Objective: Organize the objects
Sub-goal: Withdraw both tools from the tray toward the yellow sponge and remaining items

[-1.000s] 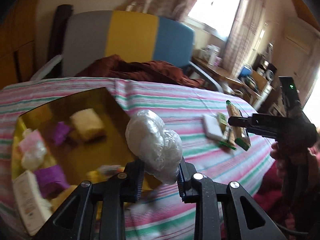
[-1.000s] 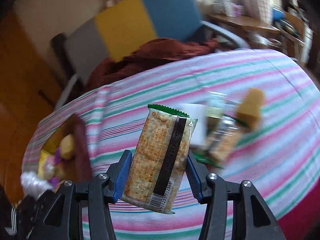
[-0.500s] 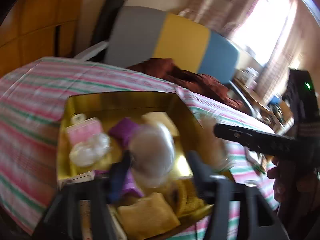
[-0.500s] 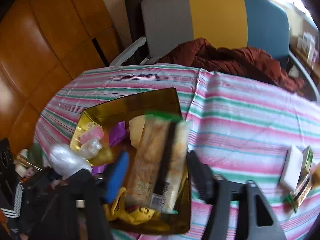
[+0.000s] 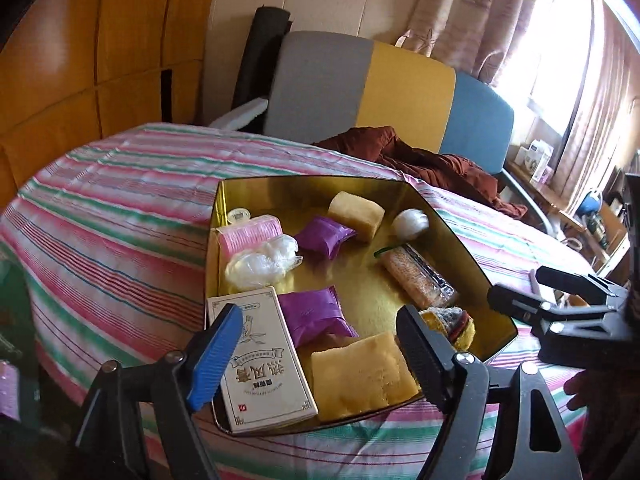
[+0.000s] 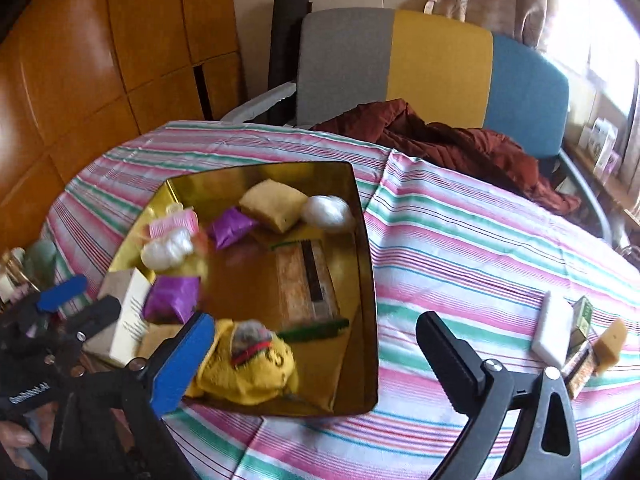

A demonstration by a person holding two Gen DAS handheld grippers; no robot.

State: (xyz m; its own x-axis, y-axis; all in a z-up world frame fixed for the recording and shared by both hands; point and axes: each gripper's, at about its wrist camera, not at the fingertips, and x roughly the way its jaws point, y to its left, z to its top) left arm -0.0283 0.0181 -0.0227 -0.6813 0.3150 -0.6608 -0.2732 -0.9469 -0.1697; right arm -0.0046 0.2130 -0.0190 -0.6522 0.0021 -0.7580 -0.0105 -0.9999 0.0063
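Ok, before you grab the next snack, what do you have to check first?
1. Left gripper empty and open: ok, nothing between its fingers.
2. Right gripper empty and open: ok, its fingers stand wide apart.
3. Cracker pack inside the gold tray: ok, it lies flat on the tray floor.
4. White plastic ball inside the tray: ok, it sits near the far wall.
5. Things left to collect: not ok, a white block and small packets lie on the striped tablecloth.
6. Room left in the tray: ok, bare gold floor shows in the middle.
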